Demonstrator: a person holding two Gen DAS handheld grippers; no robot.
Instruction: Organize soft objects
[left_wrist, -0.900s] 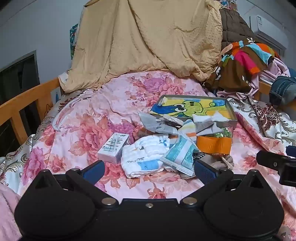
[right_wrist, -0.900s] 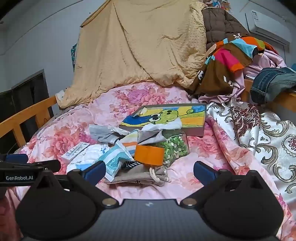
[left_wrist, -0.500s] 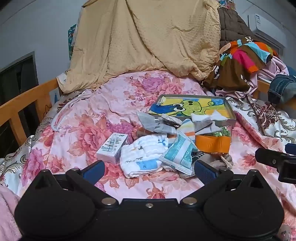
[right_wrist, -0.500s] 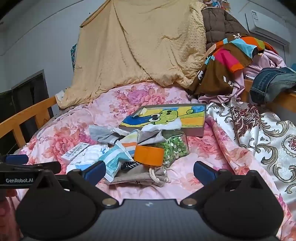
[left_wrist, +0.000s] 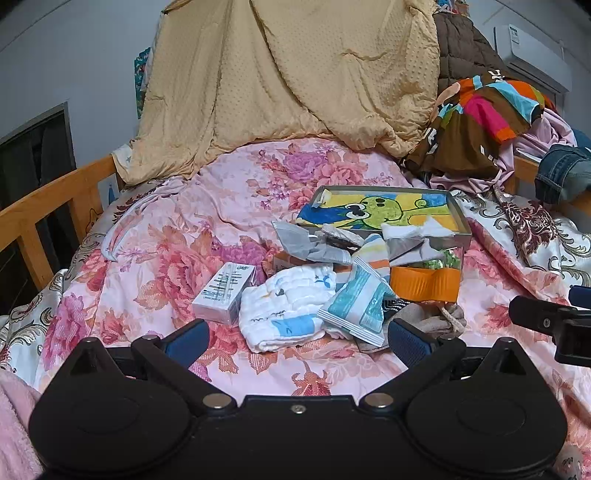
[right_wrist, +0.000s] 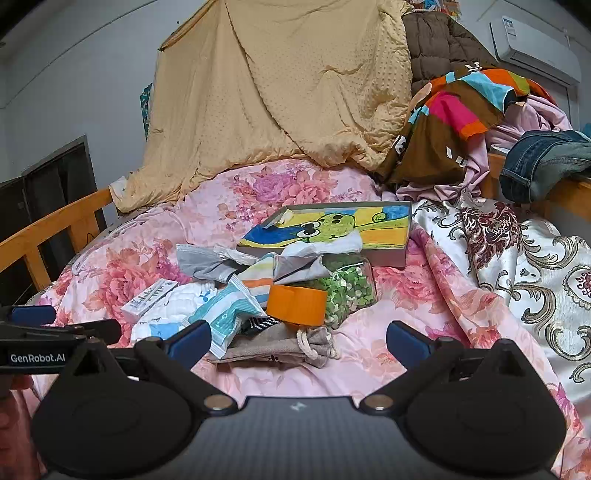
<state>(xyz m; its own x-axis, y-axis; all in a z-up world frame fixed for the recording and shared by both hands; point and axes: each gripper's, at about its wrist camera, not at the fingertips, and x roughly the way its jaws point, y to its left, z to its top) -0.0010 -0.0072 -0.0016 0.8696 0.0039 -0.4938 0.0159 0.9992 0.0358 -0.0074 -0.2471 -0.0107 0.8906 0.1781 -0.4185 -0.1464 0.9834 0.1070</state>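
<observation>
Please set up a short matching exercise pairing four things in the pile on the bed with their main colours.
Things:
1. small box
2. jar lid
3. drawstring pouch
4. sealed packet

Colours:
A. orange
B. teal and white
C. white
D. grey-brown

Pairs: 1-C, 2-A, 3-D, 4-B

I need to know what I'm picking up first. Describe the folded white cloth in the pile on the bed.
The white cloth is a soft, quilted-looking fabric, loosely folded into a thick wad, printed with small blue and dark figures and a blue patch near its front edge. It lies flat on the pink flowered bedspread at the near side of the pile. A small white box sits against its left side and a teal-and-white packet overlaps its right edge. Nothing grips it.
</observation>
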